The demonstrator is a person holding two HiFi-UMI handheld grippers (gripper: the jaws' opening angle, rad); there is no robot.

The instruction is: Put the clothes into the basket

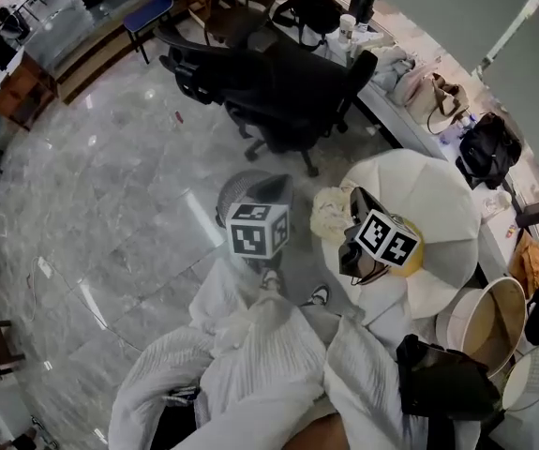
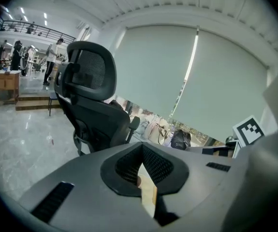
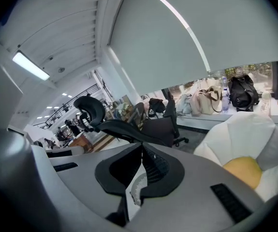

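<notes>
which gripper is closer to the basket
Right. The right gripper is over the white cushion, up-left of the basket; the left gripper is farther left, over the floor.

Garment (image 1: 269, 354) is at the bottom middle, hanging below the left gripper (image 2: 142, 153) and right gripper (image 3: 142, 151), which are side by side. Basket (image 1: 489, 322) is off to the right, just beside the big cushion seat (image 1: 428, 195) and nearer than it. Office chairs (image 1: 288, 92) are behind, and there's a desk (image 1: 396, 129) with bags (image 1: 428, 97) on it along the right wall.
</notes>
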